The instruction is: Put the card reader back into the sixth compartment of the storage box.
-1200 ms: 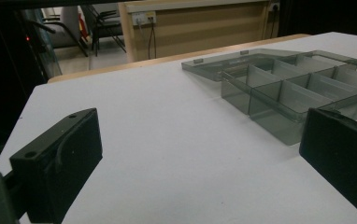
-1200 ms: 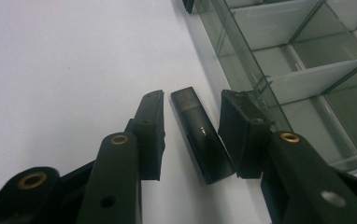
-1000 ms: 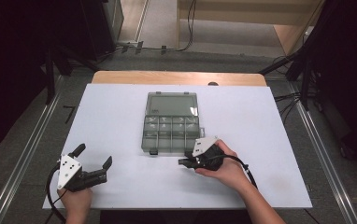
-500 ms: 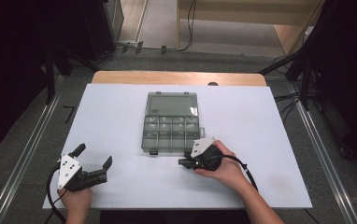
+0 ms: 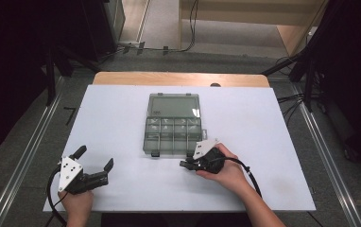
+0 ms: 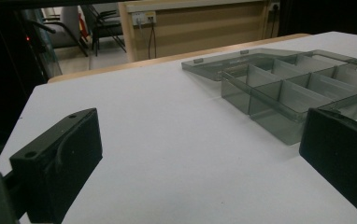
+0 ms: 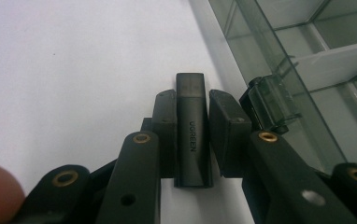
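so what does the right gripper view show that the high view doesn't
Right gripper view: the right gripper has its jaws shut on a small dark adapter with UGREEN lettering, lying on the white table beside the box's latch.

High view: the left gripper, jaws open and holding nothing, near the table's front left corner, both of the person's hands, and the whole box with its lid folded back flat.

Both: the right gripper just in front of the smoky clear compartment box, and the white tabletop.
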The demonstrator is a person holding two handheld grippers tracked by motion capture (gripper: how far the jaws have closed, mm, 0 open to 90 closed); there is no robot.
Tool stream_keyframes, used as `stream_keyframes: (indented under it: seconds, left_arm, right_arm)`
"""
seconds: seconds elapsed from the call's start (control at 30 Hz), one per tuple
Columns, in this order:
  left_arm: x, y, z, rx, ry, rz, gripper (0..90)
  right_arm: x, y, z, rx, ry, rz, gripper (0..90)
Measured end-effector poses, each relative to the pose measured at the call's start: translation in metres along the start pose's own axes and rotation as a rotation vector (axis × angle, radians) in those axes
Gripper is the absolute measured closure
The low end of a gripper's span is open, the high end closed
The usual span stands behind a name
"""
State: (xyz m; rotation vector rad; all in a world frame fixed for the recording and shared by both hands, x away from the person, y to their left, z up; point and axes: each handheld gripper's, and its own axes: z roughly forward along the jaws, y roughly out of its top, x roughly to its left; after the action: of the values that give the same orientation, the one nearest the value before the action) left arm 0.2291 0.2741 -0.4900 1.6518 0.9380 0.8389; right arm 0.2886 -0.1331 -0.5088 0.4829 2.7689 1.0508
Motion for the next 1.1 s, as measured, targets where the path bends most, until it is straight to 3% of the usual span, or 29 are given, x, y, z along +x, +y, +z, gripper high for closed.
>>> stream_keyframes:
  seconds: [0.7, 1.1]
  left_arm:
    - [0.0, 0.0, 0.0, 0.0, 0.0, -0.001, 0.0]
    - [0.0, 0.0, 0.0, -0.001, 0.0, -0.002, 0.0]
  right_arm:
    - [-0.002, 0.016, -0.02, -0.08, 0.012, 0.038, 71.3]
    - [-0.005, 0.021, -0.025, -0.097, 0.011, 0.052, 71.3]
